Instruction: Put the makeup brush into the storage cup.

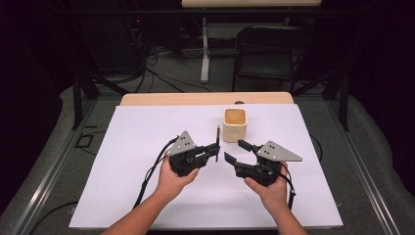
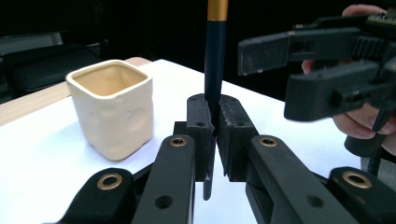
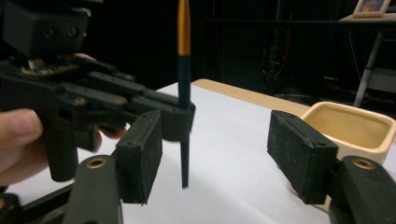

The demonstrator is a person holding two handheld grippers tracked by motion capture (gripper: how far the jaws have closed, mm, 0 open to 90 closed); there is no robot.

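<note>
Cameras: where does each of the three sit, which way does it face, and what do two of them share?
High view: above the person's side, looking forward and down on the table; both forearms, left gripper and right gripper.
Left gripper view: rides the left gripper, facing the pen clamped upright, cup beyond.
Right gripper view: rides the right gripper, jaws apart, a hand at left.
Shared: pen and cup.

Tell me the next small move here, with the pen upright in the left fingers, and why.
Probably carry the pen over the cream cup and lower it in. The left gripper clamps it upright, tip off the table, the cup is open-topped and close by, and the right gripper is open, holding nothing.
</note>
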